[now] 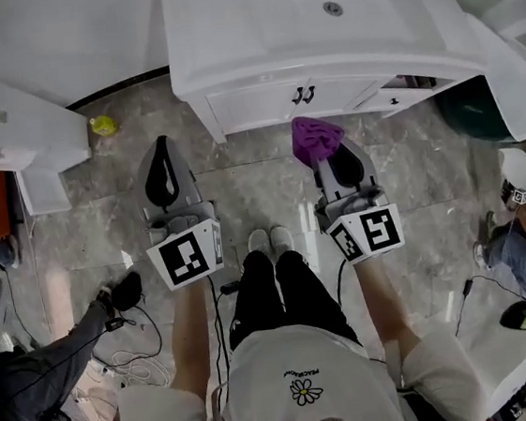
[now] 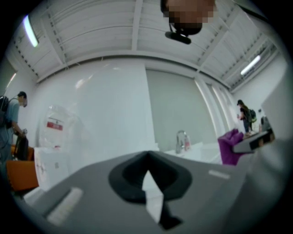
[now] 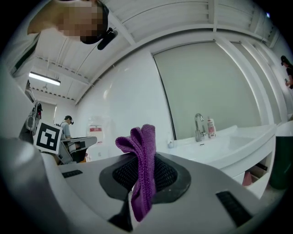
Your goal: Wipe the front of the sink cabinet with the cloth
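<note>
Grey marbled floor (image 1: 241, 184), white sink cabinet (image 1: 260, 101) at the far side with its front facing the operator. Two dark handles (image 1: 303, 94) sit on the front panel. Basin on top, with a faucet (image 3: 198, 126) and a small bottle (image 3: 210, 125) just beside it.

Right tool (image 1: 328, 158): jaws clamped on the purple cloth (image 1: 316, 136). Right gripper view confirms it: the cloth (image 3: 142, 173) is pinched flat between the pads, a folded lobe sticks out past the tips and a tail hangs down the near side. In the head view the cloth sits just below the cabinet's front edge, a bit right of the handles. Right gripper view shows open air all round it and the basin off to the right, so there's no contact with the panel.

Left tool (image 1: 161, 150): jaws together at the tips, with only a thin sliver of light between the pads lower down and nothing held. It points at the floor in front of the cabinet's left corner, roughly level with the right tool and well apart from it.

Operator's shoes (image 1: 270, 240) are between the two tools, nearer the body. Small yellow object (image 1: 102, 125) lies on the floor left of the cabinet.
</note>
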`<control>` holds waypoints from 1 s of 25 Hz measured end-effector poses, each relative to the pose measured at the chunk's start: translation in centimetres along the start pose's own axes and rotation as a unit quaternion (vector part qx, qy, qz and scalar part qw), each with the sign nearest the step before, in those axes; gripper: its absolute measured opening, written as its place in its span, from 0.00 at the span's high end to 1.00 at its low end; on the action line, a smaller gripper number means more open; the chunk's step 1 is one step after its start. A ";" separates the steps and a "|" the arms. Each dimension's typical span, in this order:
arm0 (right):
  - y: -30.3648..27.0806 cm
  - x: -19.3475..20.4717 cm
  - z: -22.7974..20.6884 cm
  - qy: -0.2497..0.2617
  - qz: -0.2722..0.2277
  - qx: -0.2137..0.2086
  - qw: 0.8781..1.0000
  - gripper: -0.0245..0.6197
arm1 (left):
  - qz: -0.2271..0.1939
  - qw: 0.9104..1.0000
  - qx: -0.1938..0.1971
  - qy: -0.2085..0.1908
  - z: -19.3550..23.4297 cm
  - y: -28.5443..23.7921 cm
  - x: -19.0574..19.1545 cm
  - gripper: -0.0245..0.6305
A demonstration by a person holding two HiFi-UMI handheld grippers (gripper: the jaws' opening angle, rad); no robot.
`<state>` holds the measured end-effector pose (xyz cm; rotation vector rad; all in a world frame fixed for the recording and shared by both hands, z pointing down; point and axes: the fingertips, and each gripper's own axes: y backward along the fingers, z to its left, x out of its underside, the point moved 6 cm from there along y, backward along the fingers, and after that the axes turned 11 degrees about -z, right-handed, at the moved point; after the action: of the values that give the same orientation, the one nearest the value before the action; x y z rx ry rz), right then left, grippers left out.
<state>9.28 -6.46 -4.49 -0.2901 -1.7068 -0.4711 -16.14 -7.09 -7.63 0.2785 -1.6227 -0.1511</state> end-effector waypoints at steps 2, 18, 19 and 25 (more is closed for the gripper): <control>-1.0 4.9 -1.6 0.004 -0.018 0.006 1.000 0.87 | -0.010 1.000 -0.003 -0.002 0.2 -0.1 5.6 0.96; -3.0 42.8 -7.9 -0.006 -0.129 -0.070 0.989 0.88 | -0.101 0.994 0.032 -0.001 -4.3 6.3 45.8 0.96; -2.8 43.5 -8.0 -0.008 -0.131 -0.068 0.989 0.88 | -0.097 0.995 0.034 0.004 -4.7 6.4 46.5 0.96; -1.2 45.3 -8.0 -0.020 -0.118 -0.069 0.990 0.88 | -0.090 0.995 0.028 0.029 -5.5 7.1 48.3 0.96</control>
<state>7.17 -14.34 40.86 -0.1992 -1.7582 -0.7642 -13.75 -12.87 41.08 0.4685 -1.5457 -0.2326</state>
